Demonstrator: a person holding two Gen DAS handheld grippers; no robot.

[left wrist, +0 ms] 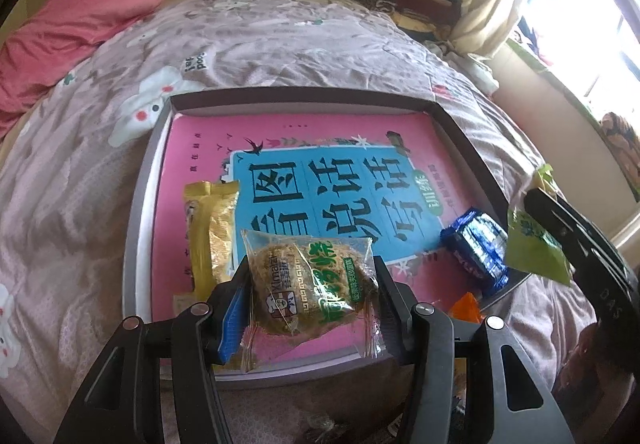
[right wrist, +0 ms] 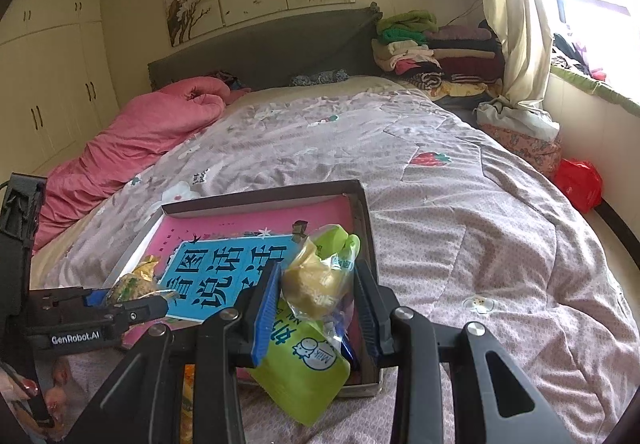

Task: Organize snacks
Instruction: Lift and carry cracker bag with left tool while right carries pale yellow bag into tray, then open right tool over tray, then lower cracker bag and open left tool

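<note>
On the bed point(right wrist: 460, 203), a shallow box point(left wrist: 472, 147) lined with a pink book point(left wrist: 192, 139) carries a yellow packet point(left wrist: 210, 232) at its near left and a blue packet point(left wrist: 478, 248) at its near right. The left hand-held gripper point(left wrist: 312, 296) clamps a clear-wrapped cake point(left wrist: 312, 280) above the box's near edge. The right hand-held gripper point(right wrist: 318, 296) grips a green snack pouch point(right wrist: 308, 360) over the right corner. Folded clothes point(right wrist: 432, 47) are piled far right.

four snack packets point(left wrist: 310, 284), one box point(left wrist: 472, 147), one book point(left wrist: 320, 183)
</note>
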